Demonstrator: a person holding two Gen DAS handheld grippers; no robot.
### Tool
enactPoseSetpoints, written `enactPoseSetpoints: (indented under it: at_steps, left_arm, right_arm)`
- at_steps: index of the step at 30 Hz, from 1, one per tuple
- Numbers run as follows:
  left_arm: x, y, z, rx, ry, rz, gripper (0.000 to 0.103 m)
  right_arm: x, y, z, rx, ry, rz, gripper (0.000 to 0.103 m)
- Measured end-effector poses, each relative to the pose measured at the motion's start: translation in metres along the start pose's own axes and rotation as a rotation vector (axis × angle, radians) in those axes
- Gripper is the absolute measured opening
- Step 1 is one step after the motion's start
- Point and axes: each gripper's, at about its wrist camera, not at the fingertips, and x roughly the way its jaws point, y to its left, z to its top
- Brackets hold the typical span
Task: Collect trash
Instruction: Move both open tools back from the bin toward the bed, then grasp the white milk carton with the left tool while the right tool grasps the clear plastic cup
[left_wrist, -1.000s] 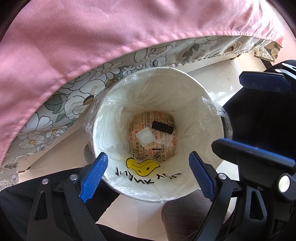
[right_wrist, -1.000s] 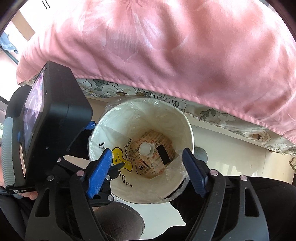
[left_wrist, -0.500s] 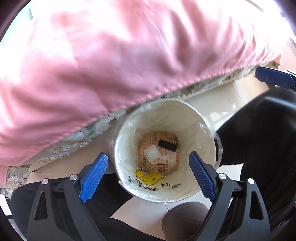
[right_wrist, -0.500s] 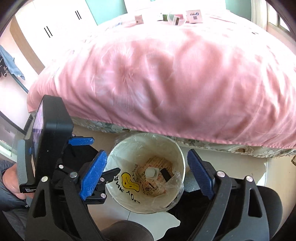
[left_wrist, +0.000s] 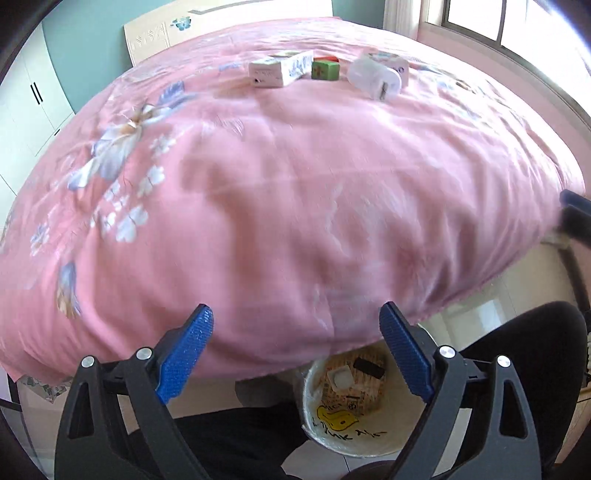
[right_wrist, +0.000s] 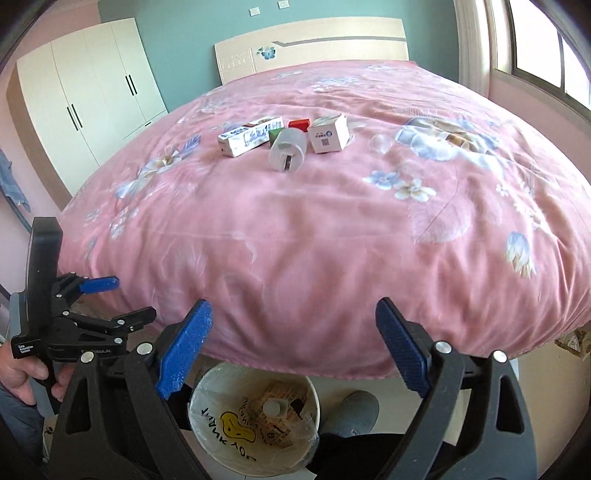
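Observation:
Trash lies in a cluster on the pink bedspread (right_wrist: 332, 240): a long white box (right_wrist: 249, 136), a clear plastic cup (right_wrist: 288, 151) on its side, a white carton (right_wrist: 328, 136), a small red box (right_wrist: 299, 124) and a green cube (left_wrist: 325, 70). On the floor below the bed edge stands a lined white bin (right_wrist: 208, 428) holding a white piece (right_wrist: 273, 406) and a black piece (left_wrist: 367, 366). My right gripper (right_wrist: 293, 310) hangs above the bin, wide open and empty. My left gripper (left_wrist: 295, 314) is also open with nothing between its fingers; it appears beside the right one (right_wrist: 122, 299).
The bed fills most of both views, with a headboard (right_wrist: 314, 40) at the far end. White wardrobes (right_wrist: 92, 92) stand at the left and a window (right_wrist: 546, 48) at the right. A person's hand (right_wrist: 22, 373) holds the left gripper, and dark-clothed legs (left_wrist: 240, 439) flank the bin.
Both grippers rose from just over the bin and tipped upward. The bin slid to the bottom of both views and the bed top with its trash came into sight. The right jaws widened.

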Motion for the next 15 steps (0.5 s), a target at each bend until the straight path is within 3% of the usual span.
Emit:
enactPoseSetpoints:
  at_steps: [6,15]
  left_arm:
    - [-0.002,0.014,0.045,-0.006,-0.049,0.034,0.093]
    - [0.014,0.028,0.101,0.013,-0.077,0.058,0.094]
  right_arm:
    - [0.012,-0.014,0.041,-0.043,-0.016,-0.055,0.088]
    - [0.039,-0.032,0.088,-0.062,-0.02,-0.057,0.088]
